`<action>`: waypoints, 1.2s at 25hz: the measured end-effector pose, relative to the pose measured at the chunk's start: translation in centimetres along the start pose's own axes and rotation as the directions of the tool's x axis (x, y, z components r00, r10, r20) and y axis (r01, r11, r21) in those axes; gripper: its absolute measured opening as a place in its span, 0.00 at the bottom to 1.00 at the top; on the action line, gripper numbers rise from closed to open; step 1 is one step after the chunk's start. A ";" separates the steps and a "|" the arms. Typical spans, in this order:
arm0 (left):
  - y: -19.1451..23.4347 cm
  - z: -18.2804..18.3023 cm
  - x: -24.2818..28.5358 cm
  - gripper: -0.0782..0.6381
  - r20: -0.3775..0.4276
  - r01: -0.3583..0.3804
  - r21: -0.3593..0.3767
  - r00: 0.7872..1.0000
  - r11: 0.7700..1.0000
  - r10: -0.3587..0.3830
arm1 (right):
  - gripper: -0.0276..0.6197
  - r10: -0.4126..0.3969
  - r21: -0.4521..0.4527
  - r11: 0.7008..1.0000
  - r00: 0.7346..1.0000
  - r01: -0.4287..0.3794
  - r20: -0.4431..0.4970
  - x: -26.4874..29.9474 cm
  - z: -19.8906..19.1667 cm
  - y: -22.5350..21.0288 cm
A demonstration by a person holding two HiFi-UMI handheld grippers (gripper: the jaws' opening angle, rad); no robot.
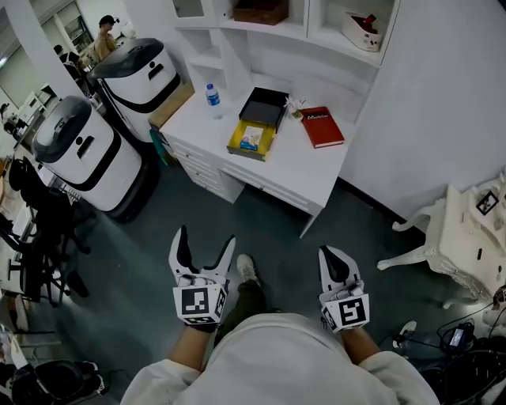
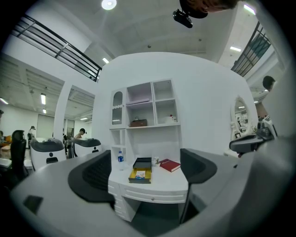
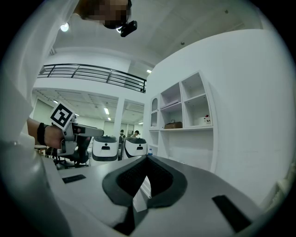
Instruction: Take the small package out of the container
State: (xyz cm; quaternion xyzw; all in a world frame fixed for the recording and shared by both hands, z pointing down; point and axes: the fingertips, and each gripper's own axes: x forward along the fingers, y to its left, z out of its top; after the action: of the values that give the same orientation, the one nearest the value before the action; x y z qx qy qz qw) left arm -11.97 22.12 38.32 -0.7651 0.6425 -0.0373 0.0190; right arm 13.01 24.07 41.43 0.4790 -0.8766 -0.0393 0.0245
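A yellow open container (image 1: 251, 140) with a black lid (image 1: 264, 105) behind it lies on the white desk (image 1: 300, 170). The small package (image 1: 251, 137), pale with blue print, rests inside it. Both grippers hang far from the desk, close to my body. My left gripper (image 1: 206, 237) is open with nothing between its jaws; in the left gripper view the container (image 2: 140, 175) shows in the gap between them. My right gripper (image 1: 332, 255) is shut and empty, its pads (image 3: 152, 181) meeting at the tip.
A red book (image 1: 322, 126) and a water bottle (image 1: 213, 98) lie on the desk either side of the container. Two white and black machines (image 1: 83, 150) stand at the left, with white shelves (image 1: 304, 20) above the desk. An ornate white chair (image 1: 462, 229) is at the right.
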 end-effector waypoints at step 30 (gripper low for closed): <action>13.7 -4.2 30.1 0.75 -0.128 0.156 -0.068 0.978 0.985 -0.164 | 0.08 -0.079 -0.017 0.997 0.994 0.078 -0.075 31.4 1.1 -5.0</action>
State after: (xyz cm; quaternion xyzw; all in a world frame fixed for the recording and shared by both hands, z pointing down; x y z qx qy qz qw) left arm -20.57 -9.85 42.43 -0.8103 0.5796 -0.0710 -0.0488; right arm 0.13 -5.02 40.00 0.5139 -0.8553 -0.0284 0.0598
